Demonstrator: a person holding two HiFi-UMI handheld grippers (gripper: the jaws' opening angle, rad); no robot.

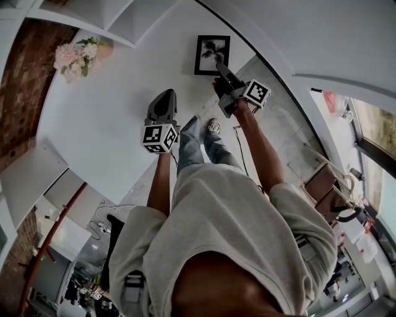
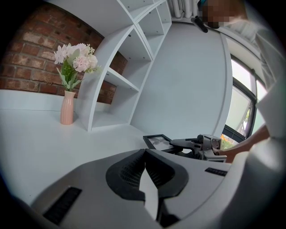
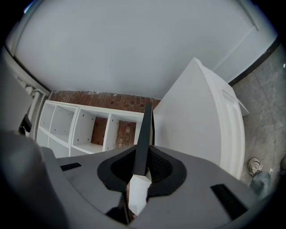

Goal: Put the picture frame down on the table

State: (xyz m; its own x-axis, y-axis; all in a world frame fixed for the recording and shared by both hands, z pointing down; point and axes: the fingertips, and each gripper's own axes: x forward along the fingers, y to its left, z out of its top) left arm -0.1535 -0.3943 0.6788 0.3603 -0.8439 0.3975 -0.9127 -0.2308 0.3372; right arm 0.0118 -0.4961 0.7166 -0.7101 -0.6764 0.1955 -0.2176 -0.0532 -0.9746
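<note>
Grips the picture frame (image 1: 211,54) with the right hand-held gripper (image 1: 223,75), jaws clamped on the thin black border at the frame's near end; seen from that gripper's own view edge-on, the border running straight up out of the pads. Holds it by the right edge of the white table (image 1: 105,117), toward the far part of that edge, picture side up and close to flat; cannot tell whether its far end touches the surface yet. Carries nothing in the left hand-held gripper (image 1: 164,99): jaws together, empty, hovering above the middle of the table, nearer the front edge and well apart from the frame.

Points the frame's long axis away from the right hand-held gripper, straight on along the jaws toward the back of the table. Judging by that, needs only to lower along the same line until the back lies flat, then to part the jaws and draw back toward the right edge. Leaves the left side no part in it, being the farther one. Risks little beyond one corner landing first and the frame pivoting in the pinch. Stands well clear of the vase of flowers (image 1: 86,54) and the white shelf unit (image 1: 117,18) at the far left corner
</note>
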